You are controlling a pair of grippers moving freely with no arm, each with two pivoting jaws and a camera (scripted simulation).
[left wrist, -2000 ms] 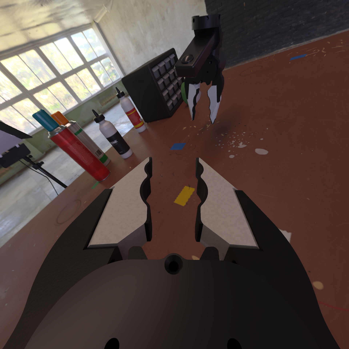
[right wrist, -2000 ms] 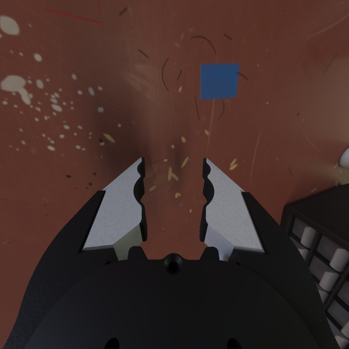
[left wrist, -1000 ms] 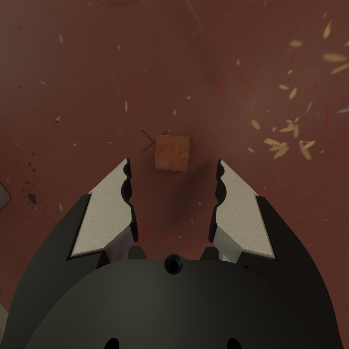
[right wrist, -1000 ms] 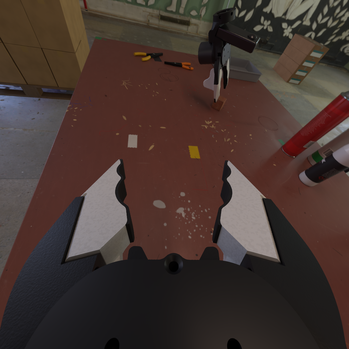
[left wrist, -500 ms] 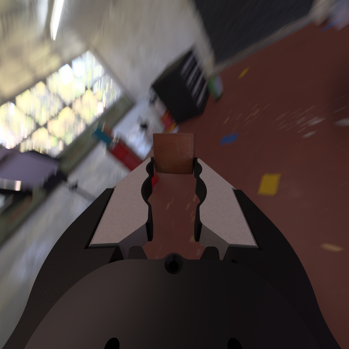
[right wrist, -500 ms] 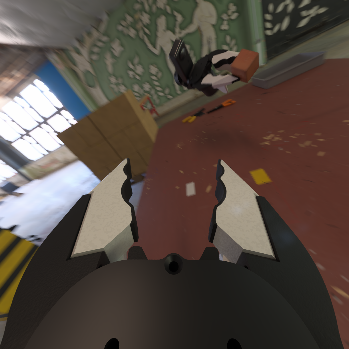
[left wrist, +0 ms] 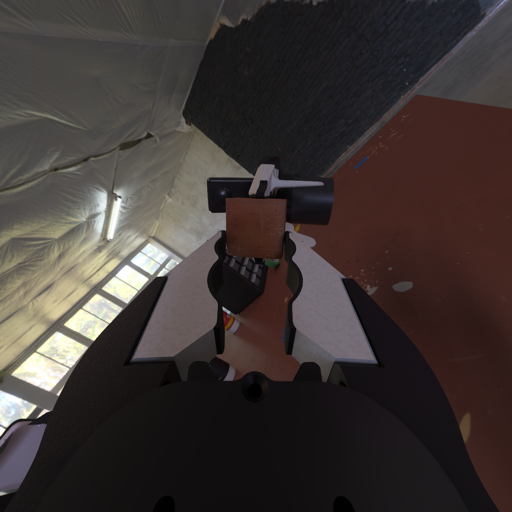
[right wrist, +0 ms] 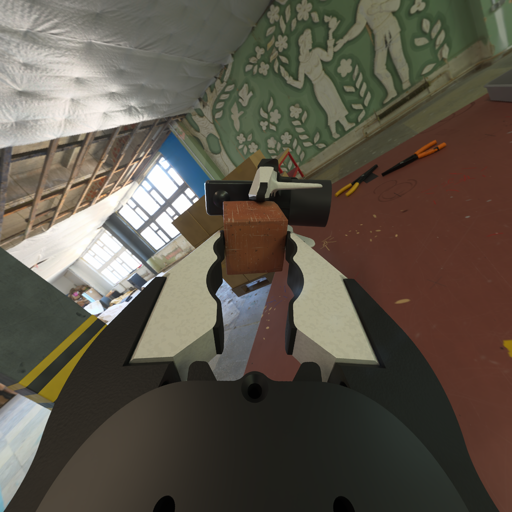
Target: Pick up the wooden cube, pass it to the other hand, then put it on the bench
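moved since 0.5 s ago: both units brought nose to nose, blur gone | scuffed reddish-brown wooden cube (left wrist: 255, 227) (right wrist: 253, 240) held mid-air above red-brown table (left wrist: 432, 221) for handover | left hand-held gripper (left wrist: 253, 235) clamped on cube | right hand-held gripper (right wrist: 254, 236) tips closed against cube sides | room: plastic-sheeted ceiling, windows, green relief wall

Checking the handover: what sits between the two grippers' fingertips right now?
Only the reddish-brown wooden cube; in both wrist views the right gripper and left gripper flank it, nothing else between.
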